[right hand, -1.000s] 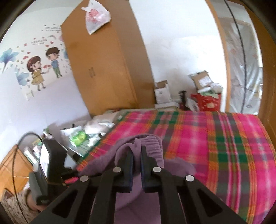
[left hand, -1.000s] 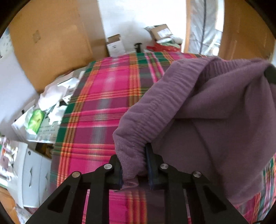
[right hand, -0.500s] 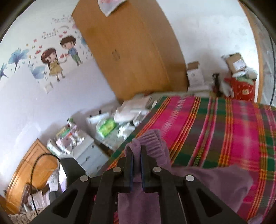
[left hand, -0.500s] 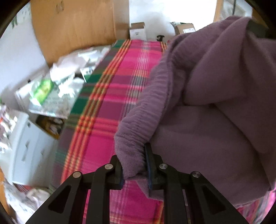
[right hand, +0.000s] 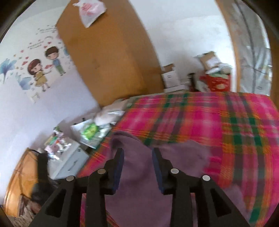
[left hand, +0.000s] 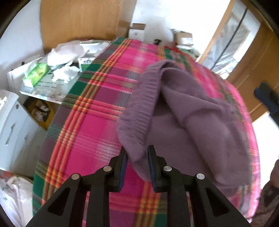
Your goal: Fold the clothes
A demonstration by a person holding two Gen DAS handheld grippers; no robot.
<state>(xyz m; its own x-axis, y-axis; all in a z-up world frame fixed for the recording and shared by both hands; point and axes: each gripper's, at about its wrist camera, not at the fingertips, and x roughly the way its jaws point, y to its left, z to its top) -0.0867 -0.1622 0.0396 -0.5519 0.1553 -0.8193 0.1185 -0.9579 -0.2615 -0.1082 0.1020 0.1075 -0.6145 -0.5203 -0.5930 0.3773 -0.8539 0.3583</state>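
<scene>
My right gripper (right hand: 137,157) has just been opening and stands spread over the purple garment (left hand: 183,122), lying rumpled mid-frame on the plaid bed (left hand: 90,122), while my left gripper (left hand: 136,157), also easing open, loosely brackets its waistband; folding remains unfinished.

Bright daylight, blown-out white wall (left hand: 153,15), motion blur across both views, fisheye bending, dark corners
</scene>
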